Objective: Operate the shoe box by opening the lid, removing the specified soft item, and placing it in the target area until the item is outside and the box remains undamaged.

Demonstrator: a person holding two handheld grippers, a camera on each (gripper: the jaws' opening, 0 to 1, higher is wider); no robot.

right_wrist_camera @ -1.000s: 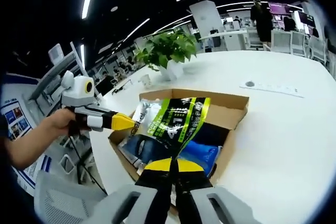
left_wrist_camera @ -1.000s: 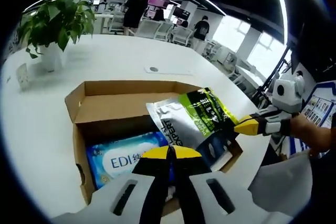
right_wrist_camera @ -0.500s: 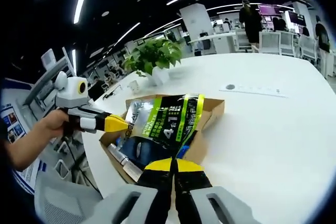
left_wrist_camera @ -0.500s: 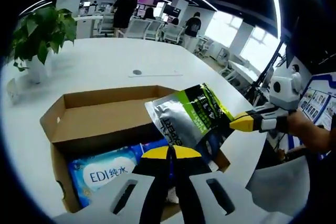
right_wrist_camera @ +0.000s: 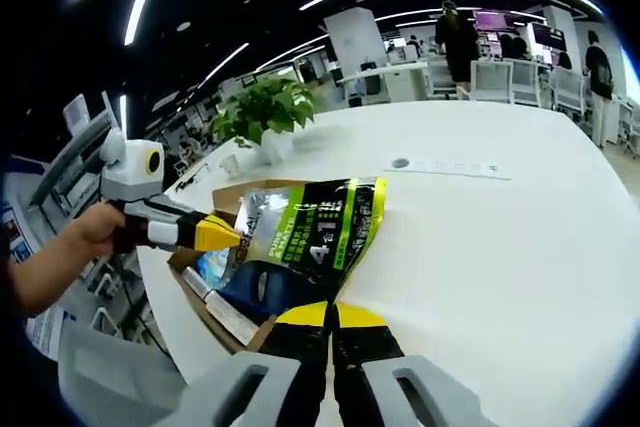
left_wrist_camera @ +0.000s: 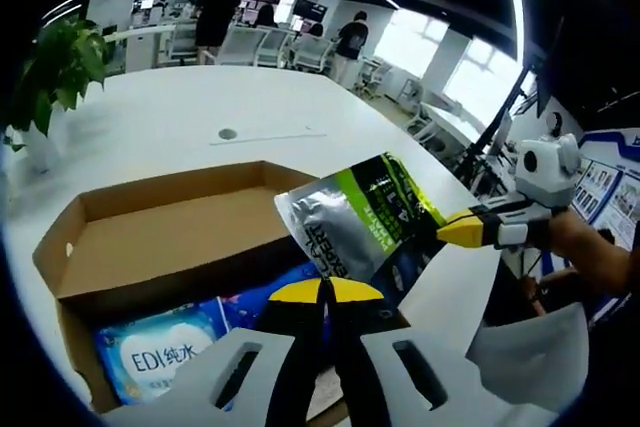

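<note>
Both your grippers, left (left_wrist_camera: 320,292) and right (right_wrist_camera: 328,315), have their jaws pinched shut on opposite edges of the pouch (left_wrist_camera: 365,222), which hangs above the box (left_wrist_camera: 160,237), over its near right corner. Carry the pouch sideways off the box in one level sweep, both hands moving together so the film neither twists nor tears, and lift high enough that its lower edge misses the raised flap. Set it on the bare table (right_wrist_camera: 500,237) beside the box. The pouch is a glossy, crinkled foil bag, silver, green and black. The box is matte brown corrugated card, lid open, with a soft blue wipes pack (left_wrist_camera: 165,352) inside.
</note>
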